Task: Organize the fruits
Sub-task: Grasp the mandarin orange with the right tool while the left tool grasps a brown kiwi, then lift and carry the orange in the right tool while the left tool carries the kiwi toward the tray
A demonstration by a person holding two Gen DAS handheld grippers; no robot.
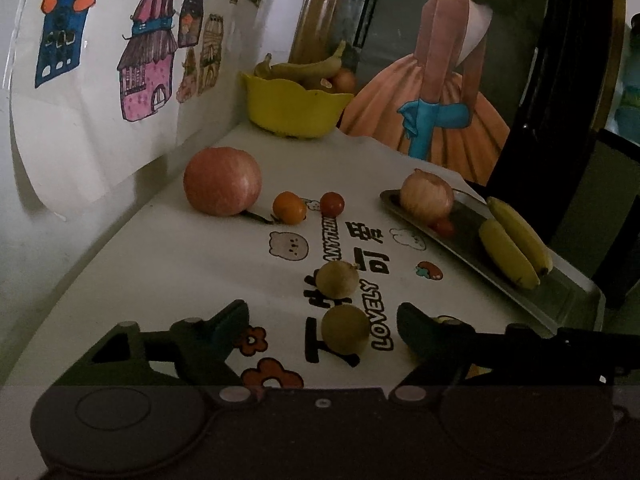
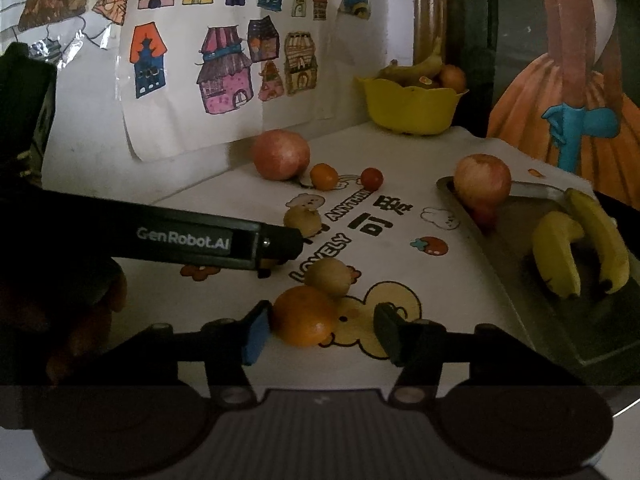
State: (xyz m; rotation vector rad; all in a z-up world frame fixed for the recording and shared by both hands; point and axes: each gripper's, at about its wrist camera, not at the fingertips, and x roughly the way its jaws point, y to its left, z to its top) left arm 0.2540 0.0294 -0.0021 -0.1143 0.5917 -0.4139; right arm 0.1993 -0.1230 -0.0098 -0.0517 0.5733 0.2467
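Metal tray [image 2: 532, 276]: 2 bananas [image 2: 580, 248], 1 apple [image 2: 482, 179], with a small red fruit [image 1: 444, 227] half hidden behind the apple.
Yellow bowl [image 1: 292, 108]: contents partly hidden.
Left gripper [image 1: 322, 334]: spread wide, a brownish round fruit [image 1: 345, 329] between its fingers, untouched.
Right gripper [image 2: 320, 332]: released, orange [image 2: 305, 316] against the left pad.

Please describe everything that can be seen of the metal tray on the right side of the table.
The metal tray is a flat, grey, rectangular pan with a low raised rim. It lies level on the printed tablecloth at the table's right edge. Inside, an apple sits at its far end with a small red fruit beside it. Two yellow bananas lie side by side nearer the camera. No gripper touches it.
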